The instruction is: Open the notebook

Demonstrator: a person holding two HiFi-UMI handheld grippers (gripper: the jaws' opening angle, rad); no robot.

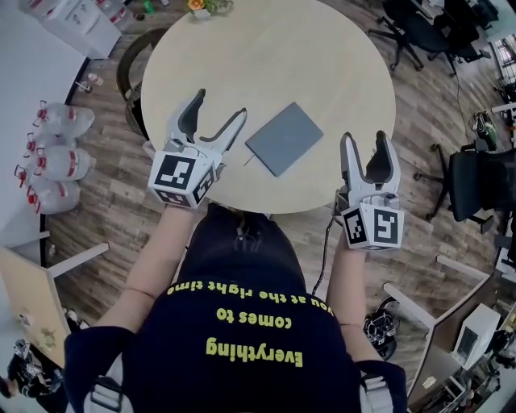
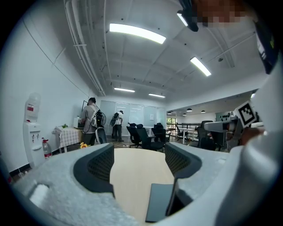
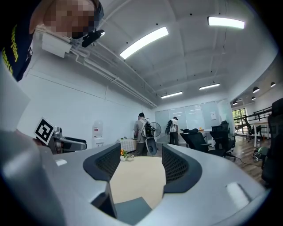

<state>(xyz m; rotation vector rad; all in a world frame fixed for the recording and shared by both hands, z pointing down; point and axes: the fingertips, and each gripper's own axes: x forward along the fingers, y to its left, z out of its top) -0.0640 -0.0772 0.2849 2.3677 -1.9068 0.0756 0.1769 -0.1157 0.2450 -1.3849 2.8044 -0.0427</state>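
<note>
A closed grey notebook lies flat on the round pale wooden table, near its front edge. My left gripper hovers open just left of the notebook, empty, fingertips over the table. My right gripper stands open at the table's front right edge, right of the notebook, empty too. In the left gripper view the notebook shows low between the jaws toward the right. In the right gripper view the notebook sits low and left.
A small flower pot stands at the table's far edge. Water bottles lie on the floor at left. Office chairs stand at right. Two people stand far across the room near a water dispenser.
</note>
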